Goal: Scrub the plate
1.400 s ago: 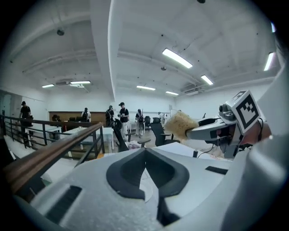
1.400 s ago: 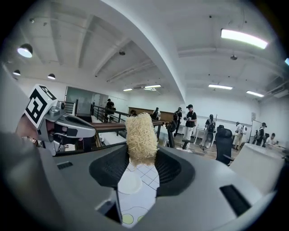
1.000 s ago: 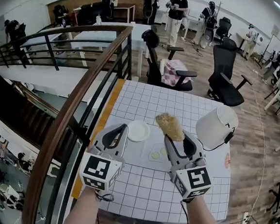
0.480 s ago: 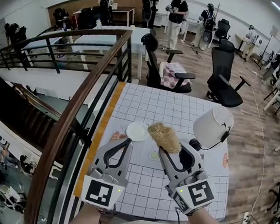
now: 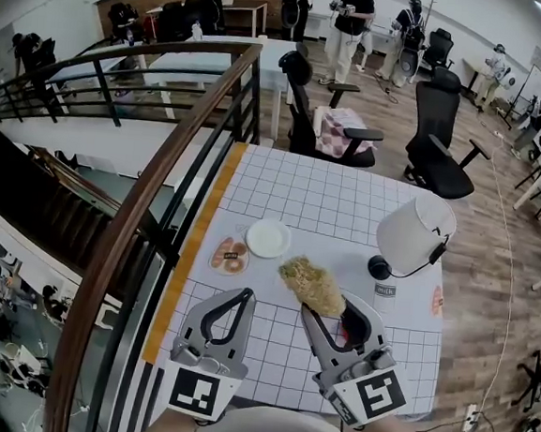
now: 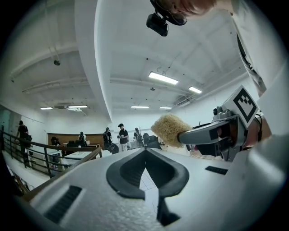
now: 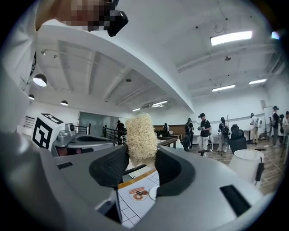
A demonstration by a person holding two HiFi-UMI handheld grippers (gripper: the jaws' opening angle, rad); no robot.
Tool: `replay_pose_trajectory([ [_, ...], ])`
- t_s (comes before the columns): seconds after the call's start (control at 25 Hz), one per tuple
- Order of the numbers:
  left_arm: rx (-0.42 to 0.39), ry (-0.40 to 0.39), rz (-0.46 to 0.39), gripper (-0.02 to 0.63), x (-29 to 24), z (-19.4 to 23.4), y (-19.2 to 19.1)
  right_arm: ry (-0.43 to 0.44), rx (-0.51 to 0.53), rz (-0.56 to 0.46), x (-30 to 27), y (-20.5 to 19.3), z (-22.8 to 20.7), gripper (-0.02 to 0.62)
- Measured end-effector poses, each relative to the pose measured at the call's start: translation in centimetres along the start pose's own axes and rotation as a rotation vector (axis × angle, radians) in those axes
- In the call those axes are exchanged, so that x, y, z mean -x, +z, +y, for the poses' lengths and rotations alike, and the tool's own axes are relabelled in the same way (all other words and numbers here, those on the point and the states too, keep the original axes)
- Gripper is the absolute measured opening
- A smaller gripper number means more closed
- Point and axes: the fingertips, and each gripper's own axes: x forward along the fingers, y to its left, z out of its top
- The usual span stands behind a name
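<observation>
- Step in hand, as I judge it: the approach. The scrubbing has not begun, since nothing touches the plate [image 5: 268,238].
- The right hand-held gripper [image 5: 323,309] pinches a straw-coloured fibrous scrubber [image 5: 310,284] by its near end. The scrubber is held above the bench [image 5: 328,206], clear of the plate.
- The left hand-held gripper [image 5: 245,295] has its jaws pressed together at the tips, with nothing between them.
- The white plate sits at about 11 o'clock from the scrubber and 12 o'clock from the left hand-held gripper. It is just beside a doughnut-printed disc [image 5: 230,254].
- Next move, likely: carry the scrubber toward 11 o'clock and down onto the plate. The left hand-held gripper may need to steady the rim.
- Writing: a small tag [image 5: 385,289] near the lamp [image 5: 415,234] seems to read "milk". The cubes carry only square coded patterns.
</observation>
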Motion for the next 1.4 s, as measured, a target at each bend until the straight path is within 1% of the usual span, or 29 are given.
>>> replay_pose_trajectory([
  [0.08,0.025,0.029,0.005,0.012,0.5,0.7,-0.3,-0.014,-0.029,-0.012,0.2,0.0,-0.1,0.181],
  [0.16,0.038,0.046,-0.001,0.012,0.9,1.3,-0.2,-0.018,-0.033,-0.016,0.3,0.1,-0.2,0.181],
  [0.32,0.006,0.049,0.0,0.012,1.3,1.0,-0.1,-0.012,-0.038,-0.011,0.8,-0.1,-0.3,0.179],
  [0.52,0.001,0.041,0.008,0.012,1.6,0.2,0.2,-0.011,-0.025,-0.009,1.3,0.0,-0.1,0.179],
  [0.64,-0.015,0.03,0.009,0.012,1.8,-0.5,0.5,-0.005,-0.014,-0.02,1.5,0.3,0.0,0.181],
  [0.8,-0.017,0.022,0.014,0.012,1.9,-1.2,0.7,0.001,-0.006,-0.034,1.7,0.6,0.1,0.181],
  [1.0,-0.08,-0.007,0.031,0.012,2.0,-2.2,0.8,0.007,0.012,-0.033,1.8,0.7,0.3,0.179],
  [1.4,-0.082,-0.012,0.03,0.012,2.4,-2.2,0.9,0.033,0.016,-0.024,1.3,0.6,1.1,0.181],
])
